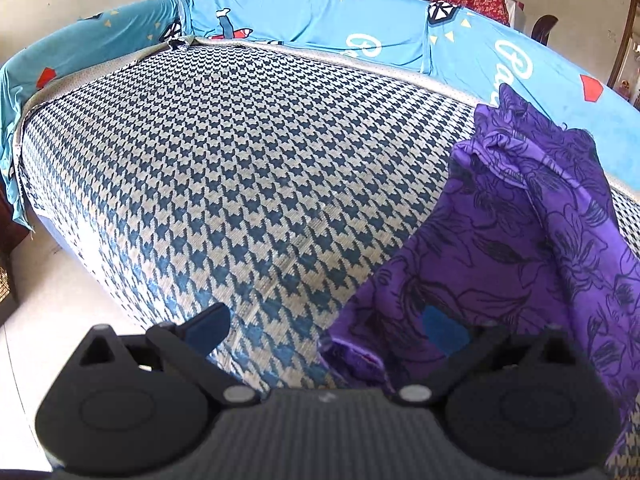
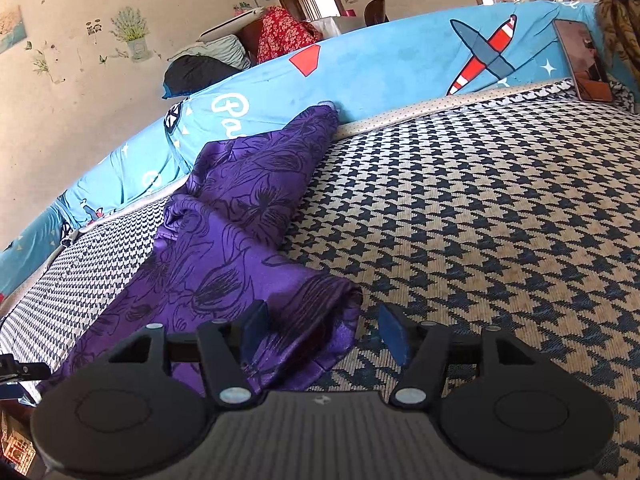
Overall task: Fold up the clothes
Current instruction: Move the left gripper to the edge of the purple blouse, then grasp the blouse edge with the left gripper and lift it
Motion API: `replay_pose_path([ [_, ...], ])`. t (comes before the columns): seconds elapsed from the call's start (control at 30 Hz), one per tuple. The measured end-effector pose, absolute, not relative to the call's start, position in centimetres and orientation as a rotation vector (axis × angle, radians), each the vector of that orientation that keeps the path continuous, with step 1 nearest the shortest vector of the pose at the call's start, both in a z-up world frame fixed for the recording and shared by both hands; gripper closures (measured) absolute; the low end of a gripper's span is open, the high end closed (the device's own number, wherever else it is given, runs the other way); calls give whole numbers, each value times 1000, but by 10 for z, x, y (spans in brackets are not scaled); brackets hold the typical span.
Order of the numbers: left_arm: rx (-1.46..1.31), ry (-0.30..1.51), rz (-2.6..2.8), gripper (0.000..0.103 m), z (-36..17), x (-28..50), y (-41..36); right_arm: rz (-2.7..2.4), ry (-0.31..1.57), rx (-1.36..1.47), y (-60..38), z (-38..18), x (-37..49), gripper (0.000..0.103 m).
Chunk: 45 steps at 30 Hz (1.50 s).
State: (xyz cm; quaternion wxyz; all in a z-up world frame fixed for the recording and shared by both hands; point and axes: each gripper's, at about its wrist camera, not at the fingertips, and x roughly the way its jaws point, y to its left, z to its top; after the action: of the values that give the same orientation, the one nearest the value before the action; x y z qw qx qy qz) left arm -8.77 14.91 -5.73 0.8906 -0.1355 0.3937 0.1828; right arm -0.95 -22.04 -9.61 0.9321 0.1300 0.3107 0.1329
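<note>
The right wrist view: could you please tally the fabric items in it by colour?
Purple: 1, the floral garment
Blue: 1, the airplane-print sheet
Red: 1, the floral cloth
Houndstooth navy and cream: 1, the mat
Total: 4

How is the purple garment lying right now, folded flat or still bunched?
Bunched, not neatly folded: the purple garment lies on the houndstooth mat in a crumpled, creased strip.

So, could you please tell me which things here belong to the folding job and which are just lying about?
Job: purple garment; houndstooth mat as work surface.
Lying about: phone; red floral cloth; dark bundle.
</note>
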Motion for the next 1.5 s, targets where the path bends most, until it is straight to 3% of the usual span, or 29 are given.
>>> replay_pose_path([
  [0.03,-283,810,373,0,-56,-87,148,278,633,265,-220,-96,-10,47],
  [0.1,-284,796,366,0,-54,-87,145,297,632,264,-218,-96,-10,68],
  [0.27,-293,749,325,0,-47,-86,135,330,600,245,-214,-88,-19,83],
  [0.73,-328,709,73,0,-38,-71,82,504,523,202,-184,-61,-57,88],
  [1.17,-560,724,-114,0,-46,-57,68,558,494,-58,-139,-77,-81,88],
  [1.5,-668,798,-226,0,-62,-33,52,587,484,-71,-137,-79,-82,88],
])
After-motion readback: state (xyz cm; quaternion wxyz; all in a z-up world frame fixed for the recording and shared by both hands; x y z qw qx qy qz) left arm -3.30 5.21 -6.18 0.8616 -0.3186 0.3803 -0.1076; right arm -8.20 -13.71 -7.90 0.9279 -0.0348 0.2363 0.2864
